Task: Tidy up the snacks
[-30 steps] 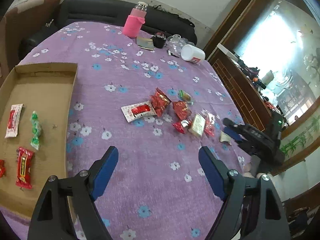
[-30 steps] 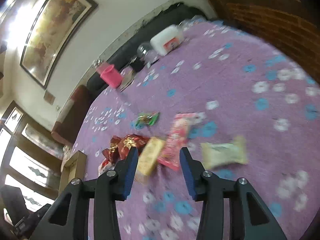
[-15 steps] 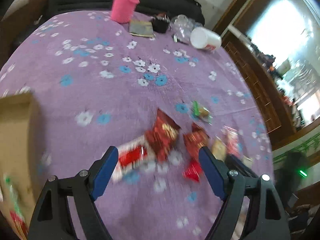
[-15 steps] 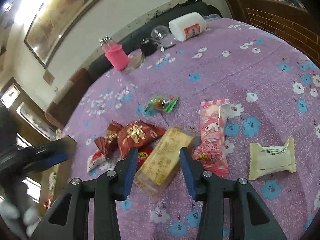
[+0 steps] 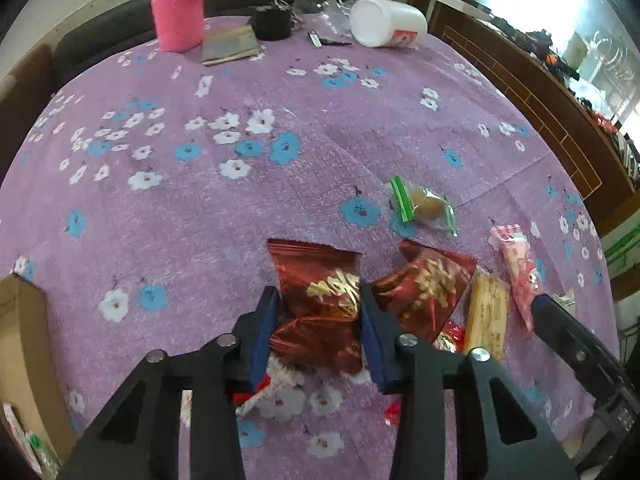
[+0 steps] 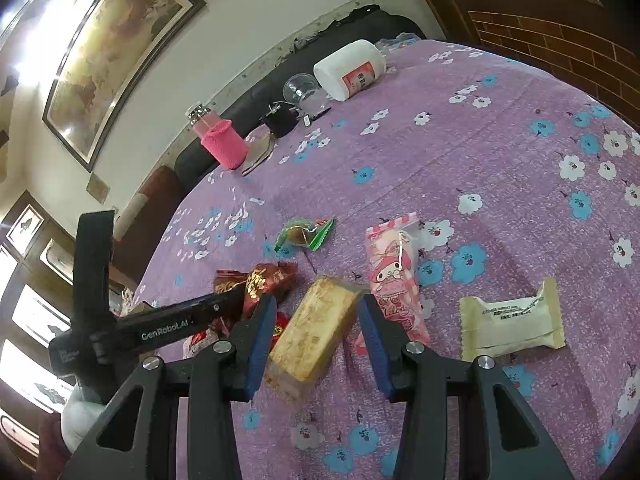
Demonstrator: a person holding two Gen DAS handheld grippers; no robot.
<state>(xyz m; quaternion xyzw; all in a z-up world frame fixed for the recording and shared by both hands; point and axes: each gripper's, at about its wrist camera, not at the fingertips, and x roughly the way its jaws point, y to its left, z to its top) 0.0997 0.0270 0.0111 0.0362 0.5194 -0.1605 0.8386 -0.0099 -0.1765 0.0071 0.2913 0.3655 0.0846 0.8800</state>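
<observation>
A: Where is the left gripper [image 5: 320, 336]?

B: Low over the purple flowered tablecloth [image 5: 240, 208], its blue pads pressed against both sides of a red foil snack [image 5: 320, 292]. It looks clenched on that packet, whose long axis runs away from the camera, torn top edge pointing to the far side of the table.

A: And the right gripper [image 6: 316, 340]?

B: Its jaws straddle the yellow wafer pack [image 6: 312, 332] with a gap showing on each side, so it is released, not gripping. The pack lies tilted, its long axis running from near-left to far-right.

A: What crowds them?

B: Just right of the held packet sits a second red foil snack [image 5: 424, 292], touching it at the corner. A white-and-red sachet [image 5: 272, 392] pokes out underneath. Beside the yellow pack lies the pink cartoon pack [image 6: 396, 272], long axis nearly straight away, then a cream pillow pack [image 6: 512, 320] well to the right. A green-ended candy [image 6: 304, 234] lies farther back, apart.

A: Counts?

B: Two large red foil packets, one yellow, one pink, one cream, one green-ended, plus small red pieces I cannot count. A cardboard box [image 5: 20, 344] sits at the left edge. Far back: one pink-sleeved bottle [image 5: 178, 20], one white jar [image 5: 384, 22] on its side, one black cup [image 5: 272, 22].
</observation>
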